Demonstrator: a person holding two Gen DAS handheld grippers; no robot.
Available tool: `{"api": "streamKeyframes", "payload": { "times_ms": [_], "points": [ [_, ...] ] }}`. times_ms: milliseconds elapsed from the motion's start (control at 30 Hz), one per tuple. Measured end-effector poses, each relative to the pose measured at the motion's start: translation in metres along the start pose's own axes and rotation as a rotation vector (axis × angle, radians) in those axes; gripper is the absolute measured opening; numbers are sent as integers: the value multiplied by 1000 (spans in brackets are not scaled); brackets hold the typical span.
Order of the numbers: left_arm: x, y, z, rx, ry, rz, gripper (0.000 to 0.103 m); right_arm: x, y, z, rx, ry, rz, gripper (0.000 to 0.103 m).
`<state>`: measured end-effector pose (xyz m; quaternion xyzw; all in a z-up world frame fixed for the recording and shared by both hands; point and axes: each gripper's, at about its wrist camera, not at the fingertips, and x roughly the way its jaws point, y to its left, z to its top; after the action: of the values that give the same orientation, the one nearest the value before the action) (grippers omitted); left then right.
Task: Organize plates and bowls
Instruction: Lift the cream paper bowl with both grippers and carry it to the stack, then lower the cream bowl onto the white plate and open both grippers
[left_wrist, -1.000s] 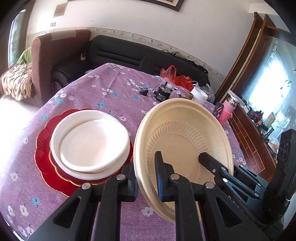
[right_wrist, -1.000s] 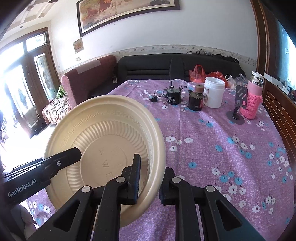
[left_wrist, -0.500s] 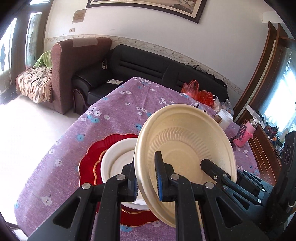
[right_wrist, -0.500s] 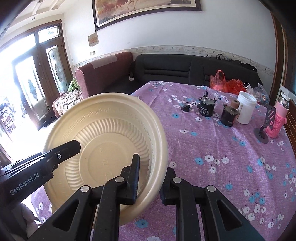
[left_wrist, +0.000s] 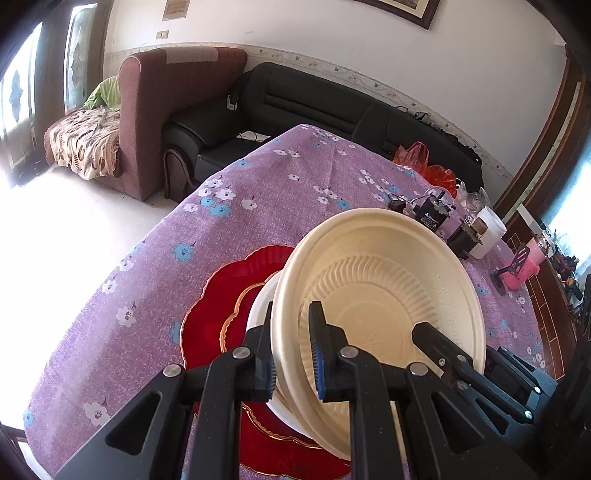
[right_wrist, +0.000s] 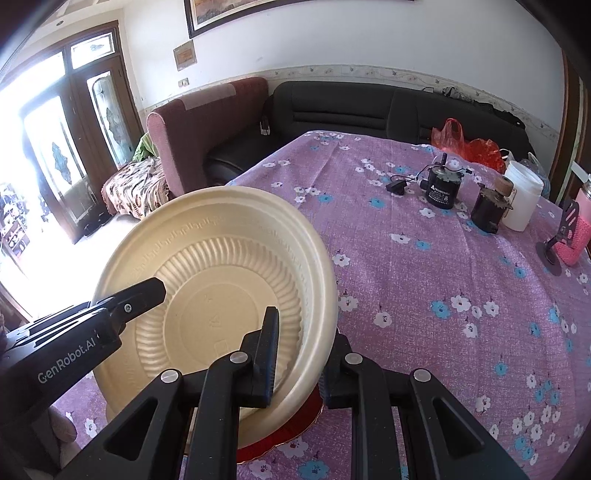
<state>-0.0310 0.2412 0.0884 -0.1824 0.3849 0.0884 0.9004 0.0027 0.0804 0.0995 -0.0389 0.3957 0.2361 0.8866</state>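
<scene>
A cream ribbed bowl (left_wrist: 384, 295) is held by both grippers. My left gripper (left_wrist: 293, 354) is shut on its left rim. My right gripper (right_wrist: 299, 354) is shut on its right rim; the bowl (right_wrist: 221, 288) fills the left of the right wrist view. The bowl hangs tilted over a stack: a red scalloped plate (left_wrist: 229, 295) with a white plate (left_wrist: 258, 306) on it, mostly hidden by the bowl. The red plate's edge (right_wrist: 295, 428) shows under the bowl.
The table has a purple flowered cloth (right_wrist: 424, 288). At its far right stand a black motor (right_wrist: 441, 184), a dark can (right_wrist: 489, 212), a white tub (right_wrist: 521, 195) and a pink bottle (right_wrist: 576, 229). A sofa (left_wrist: 317, 107) and armchair (left_wrist: 166, 110) lie beyond.
Both grippers have carried the bowl left and down over the plate stack. The bowl now covers most of the white plate.
</scene>
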Motion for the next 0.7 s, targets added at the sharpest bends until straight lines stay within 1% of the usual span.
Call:
{"api": "streamKeyframes", "payload": {
  "times_ms": [300, 500, 667, 700],
  "points": [
    [14, 7, -1, 1, 12, 28, 15, 17, 3, -3, -2, 24, -2, 20],
    [14, 8, -1, 5, 1, 46, 15, 24, 4, -4, 0, 34, 6, 20],
    [10, 7, 0, 10, -16, 58, 15, 24, 6, -4, -4, 23, 12, 21],
    [9, 6, 0, 13, -20, 62, 16, 25, 6, -4, -6, 20, 12, 22]
  ]
}}
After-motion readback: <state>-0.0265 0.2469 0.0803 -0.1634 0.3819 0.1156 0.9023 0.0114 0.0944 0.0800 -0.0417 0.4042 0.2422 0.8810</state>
